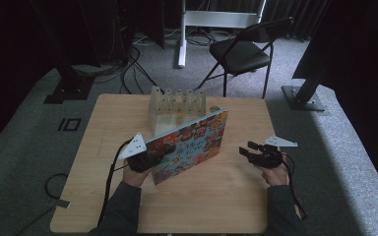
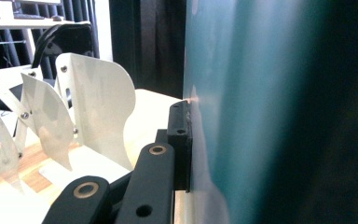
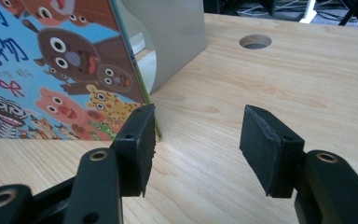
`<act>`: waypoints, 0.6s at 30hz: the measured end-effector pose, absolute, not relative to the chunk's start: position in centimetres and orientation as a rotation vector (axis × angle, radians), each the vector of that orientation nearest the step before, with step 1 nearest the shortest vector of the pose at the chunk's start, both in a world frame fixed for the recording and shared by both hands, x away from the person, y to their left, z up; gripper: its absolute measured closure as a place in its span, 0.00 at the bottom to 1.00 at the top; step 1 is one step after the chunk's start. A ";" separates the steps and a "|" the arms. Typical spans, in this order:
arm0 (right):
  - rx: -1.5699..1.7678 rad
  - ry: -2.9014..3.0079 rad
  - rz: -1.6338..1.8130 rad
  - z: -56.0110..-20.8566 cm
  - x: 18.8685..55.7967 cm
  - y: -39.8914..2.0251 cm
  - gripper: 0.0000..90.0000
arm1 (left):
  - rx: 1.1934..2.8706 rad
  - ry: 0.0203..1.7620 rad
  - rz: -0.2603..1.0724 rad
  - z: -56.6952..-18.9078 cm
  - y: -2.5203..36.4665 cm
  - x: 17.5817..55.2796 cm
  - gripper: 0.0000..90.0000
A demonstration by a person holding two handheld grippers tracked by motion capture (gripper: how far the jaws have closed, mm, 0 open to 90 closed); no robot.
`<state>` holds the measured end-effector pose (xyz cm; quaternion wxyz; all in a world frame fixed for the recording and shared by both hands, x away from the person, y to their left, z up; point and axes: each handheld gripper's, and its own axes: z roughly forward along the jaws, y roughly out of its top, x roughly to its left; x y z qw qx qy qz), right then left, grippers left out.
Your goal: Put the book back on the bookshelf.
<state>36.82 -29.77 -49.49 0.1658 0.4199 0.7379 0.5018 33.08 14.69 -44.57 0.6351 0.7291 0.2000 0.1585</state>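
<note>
Two claws are at work, one in each of my hands, and going left to right the first is my left claw [image 1: 150, 160]. It is clamped on the near left end of the picture book [image 1: 189, 143], which stands on its lower edge on the wooden surface [image 1: 108, 196], its colourful cover of cartoon animals facing me. In the left gripper view the black pad of one jaw lies flat against the book's plain teal side [image 2: 242, 116]; the other jaw is hidden behind the book, so I cannot see it, but the grip is tight with the book pinched between.

Just behind the book, toward the far edge of the surface, stands the pale rack [image 1: 177, 105] with its row of upright curved dividers. In the left gripper view those dividers [image 2: 98, 112] rise to the left of my jaw, and the book is not yet in any of its slots.

Further right, the book's far end rises toward the rack. My right claw [image 1: 247, 149] hovers low over the bare surface, near the book's right end and apart from it. Its jaws stand partly apart with nothing between them; in the right gripper view the book's lower corner [image 3: 74, 70] sits just beyond the left jaw, and a round hole [image 3: 255, 41] in the surface lies farther off.
</note>
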 end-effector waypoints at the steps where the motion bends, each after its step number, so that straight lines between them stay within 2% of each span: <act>1: 1.195 2.101 1.429 -49.6 36.8 -29.8 0.50 | 1.664 0.455 0.364 -44.6 14.6 33.0 0.89; 8: 1.216 2.102 1.425 -50.0 36.7 -30.2 0.49 | 1.612 0.464 0.317 -45.5 14.4 33.1 0.85; 18: 1.243 2.112 1.405 -50.8 36.6 -30.7 0.48 | 1.603 0.484 0.329 -46.4 14.5 33.1 0.80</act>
